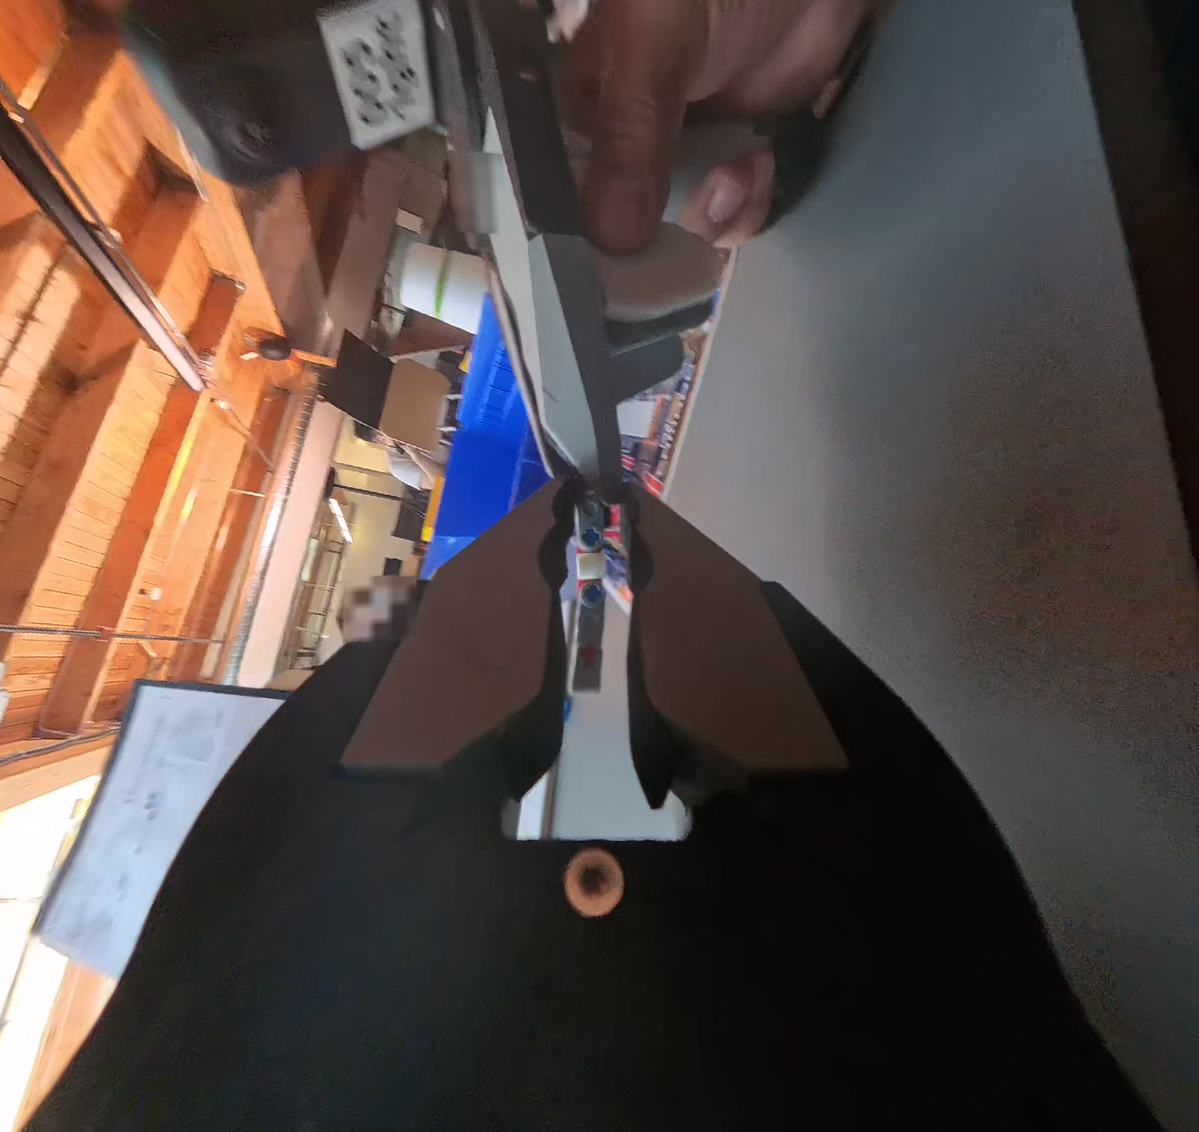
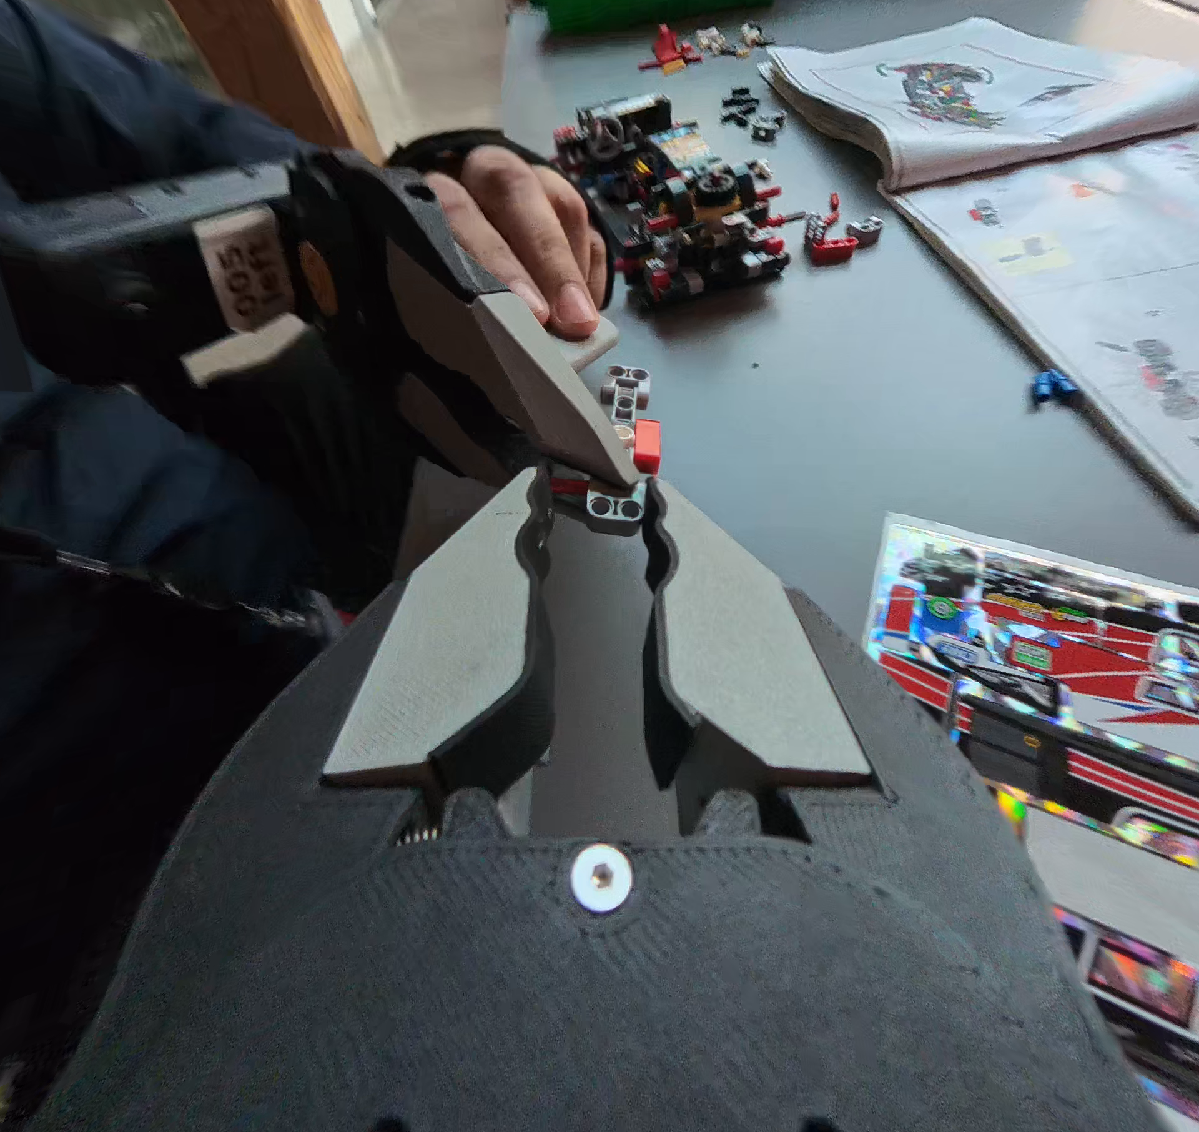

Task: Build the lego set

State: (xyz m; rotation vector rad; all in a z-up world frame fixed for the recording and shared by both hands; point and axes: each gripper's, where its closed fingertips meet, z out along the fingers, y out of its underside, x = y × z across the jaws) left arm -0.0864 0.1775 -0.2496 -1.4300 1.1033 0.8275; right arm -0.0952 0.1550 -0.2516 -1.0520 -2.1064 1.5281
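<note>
Both grippers, left (image 2: 626, 484) and right (image 2: 593, 504), clamp the small brick assembly (image 2: 626, 426) near the model car (image 2: 681, 205); light, stiff, easily snapped apart.

The left wrist view is motion-blurred. The left gripper (image 2: 632, 481) covers part of the grey brick piece (image 2: 615, 507). The sticker sheet (image 2: 1038, 679) is cut off by the right edge.

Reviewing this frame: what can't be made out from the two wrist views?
- Left wrist view: motion blur smears the brick piece between the left gripper's fingers.
- Right wrist view: the left gripper's finger covers the grey-and-red assembly's middle.
- Right wrist view: the booklet drawings are too small.
</note>
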